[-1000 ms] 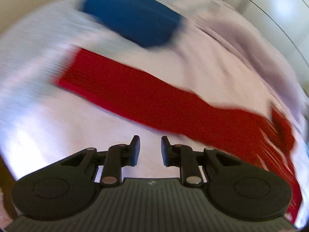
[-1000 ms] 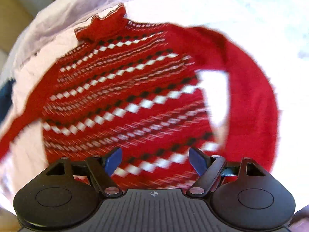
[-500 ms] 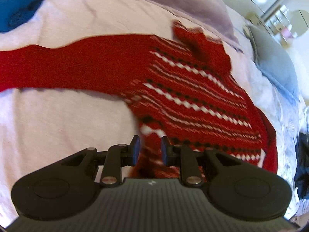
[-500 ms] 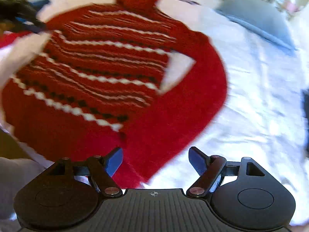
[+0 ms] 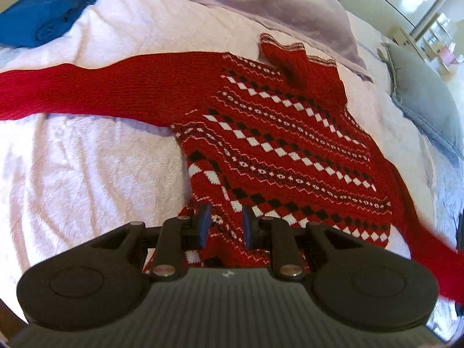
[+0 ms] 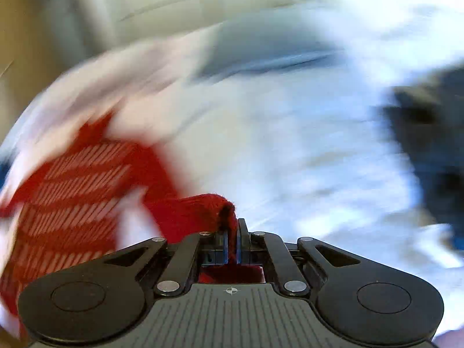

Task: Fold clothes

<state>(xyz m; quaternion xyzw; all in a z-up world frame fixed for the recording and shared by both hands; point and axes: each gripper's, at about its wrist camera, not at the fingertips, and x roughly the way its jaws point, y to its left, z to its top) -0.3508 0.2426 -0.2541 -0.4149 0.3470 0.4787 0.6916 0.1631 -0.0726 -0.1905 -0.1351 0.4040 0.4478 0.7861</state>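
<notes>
Under both your hands lies the bed with its pale, wrinkled cover point(image 5: 87, 159), and on it the red knitted sweater with bands of white and black diamonds point(image 5: 284, 145) is spread flat, collar away from you, one plain red sleeve point(image 5: 87, 87) stretched out far to the left. A folded blue garment point(image 5: 43, 14) sits at the far left corner of the bed, well apart from the sweater, and a grey pillow point(image 5: 420, 92) lies off to the right.

Your left gripper point(image 5: 223, 226) hovers over the sweater's near hem with its jaws at a narrow gap; as far as that view shows, the pads press on nothing. A second ago it looked down on the left sleeve; now the patterned body fills its view.

Your right gripper point(image 6: 231, 246) has just snapped closed from wide open, and red knit is pinched between its pads. It is probably the right sleeve's end, though that view is heavily blurred. Half a second ago those jaws stood empty over the sweater's right side; now the sweater's body sits off to the lower left.
</notes>
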